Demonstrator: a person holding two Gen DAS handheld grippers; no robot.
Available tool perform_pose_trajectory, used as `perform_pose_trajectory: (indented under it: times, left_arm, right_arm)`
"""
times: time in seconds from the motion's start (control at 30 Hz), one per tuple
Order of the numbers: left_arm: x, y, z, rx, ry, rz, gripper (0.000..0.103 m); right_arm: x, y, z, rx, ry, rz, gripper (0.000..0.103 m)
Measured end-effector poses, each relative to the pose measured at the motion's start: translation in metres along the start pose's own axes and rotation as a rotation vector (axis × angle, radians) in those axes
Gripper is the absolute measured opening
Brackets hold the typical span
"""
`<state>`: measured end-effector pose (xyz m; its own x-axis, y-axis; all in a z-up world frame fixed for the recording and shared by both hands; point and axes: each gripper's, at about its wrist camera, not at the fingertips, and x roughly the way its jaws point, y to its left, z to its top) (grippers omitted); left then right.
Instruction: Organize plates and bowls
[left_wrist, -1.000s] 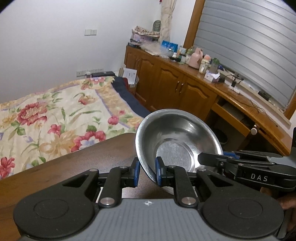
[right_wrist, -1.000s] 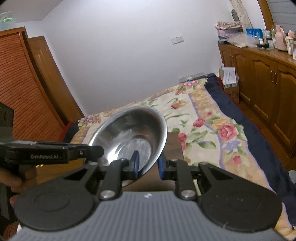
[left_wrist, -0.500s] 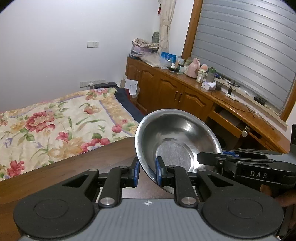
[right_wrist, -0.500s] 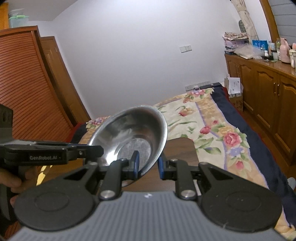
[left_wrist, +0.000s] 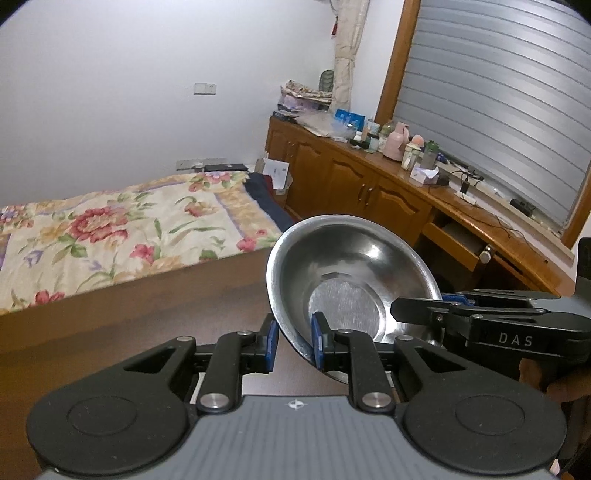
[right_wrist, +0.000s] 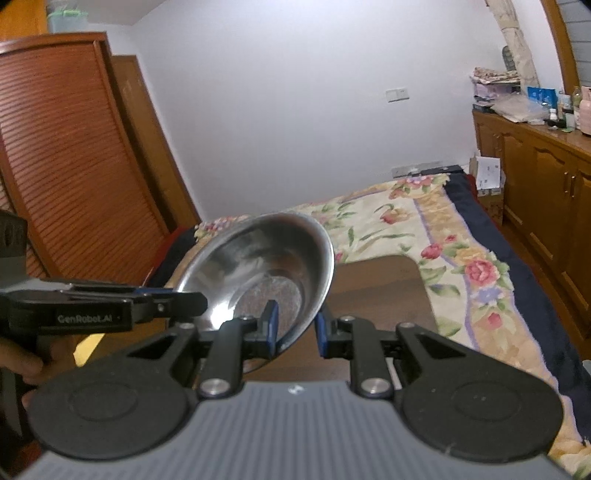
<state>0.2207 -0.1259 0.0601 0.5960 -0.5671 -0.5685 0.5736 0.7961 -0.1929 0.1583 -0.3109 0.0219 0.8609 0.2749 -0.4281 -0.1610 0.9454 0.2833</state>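
A steel bowl hangs tilted above the dark wooden table, held by both grippers on opposite sides of its rim. My left gripper is shut on the near rim, one blue pad inside the bowl and one outside. The right gripper reaches in from the right and clamps the rim there. In the right wrist view the bowl leans left, and the right gripper is shut on its near edge. The left gripper grips the bowl's left side, a hand behind it.
A bed with a floral cover lies beyond the table's far edge. Wooden cabinets with bottles and clutter on top run along the right wall, with one drawer open. A louvered wooden wardrobe stands at the left.
Both grippers have carried the bowl together, backing away from the bed, which now looks farther off and lower. The grip on the bowl and its tilt look the same.
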Motion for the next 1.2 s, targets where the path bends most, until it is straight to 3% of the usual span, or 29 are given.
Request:
perform_pose_trajectory:
  times: [0.4, 0.77, 1.2]
  left_arm:
    - [-0.021, 0.002, -0.052, 0.043, 0.035, 0.059, 0.021]
    - [-0.032, 0.006, -0.092, 0.017, 0.048, 0.074, 0.022]
    - [-0.040, 0.001, -0.119, 0.006, 0.031, 0.116, 0.024]
  right_arm:
    - [-0.001, 0.020, -0.044, -0.004, 0.070, 0.054, 0.023]
    - [-0.002, 0.033, -0.071, 0.012, 0.112, 0.089, 0.023]
    - [-0.003, 0.045, -0.088, -0.031, 0.126, 0.092, 0.023]
